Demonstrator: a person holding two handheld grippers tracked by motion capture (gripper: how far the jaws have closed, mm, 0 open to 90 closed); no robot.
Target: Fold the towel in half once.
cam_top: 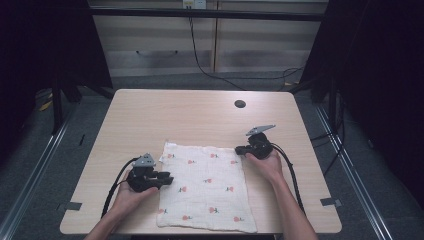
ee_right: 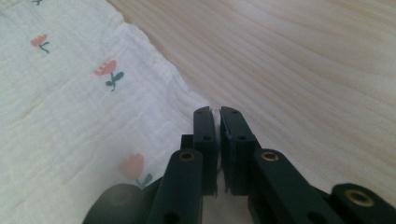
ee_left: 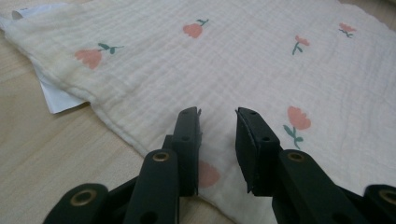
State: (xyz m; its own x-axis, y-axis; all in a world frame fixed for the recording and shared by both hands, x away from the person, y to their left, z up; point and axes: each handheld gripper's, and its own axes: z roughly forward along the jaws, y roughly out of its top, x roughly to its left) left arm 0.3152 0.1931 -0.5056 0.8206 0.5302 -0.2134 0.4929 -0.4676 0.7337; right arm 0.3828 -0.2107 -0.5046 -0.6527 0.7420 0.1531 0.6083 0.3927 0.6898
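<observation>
A cream cloth (cam_top: pixel 205 187) printed with small pink flowers lies spread flat on the wooden counter (cam_top: pixel 200 115), toward its near edge. The left tool (cam_top: pixel 167 178) sits at the cloth's left edge; in the left gripper view its jaws stand apart just over the fabric, with nothing between them. A white label (ee_left: pixel 56 95) pokes out from under the cloth near that edge. The right tool (cam_top: pixel 240 149) sits at the cloth's far right corner; in the right gripper view its jaws are pressed together on the cloth's edge, a thin sliver of white fabric between them.
</observation>
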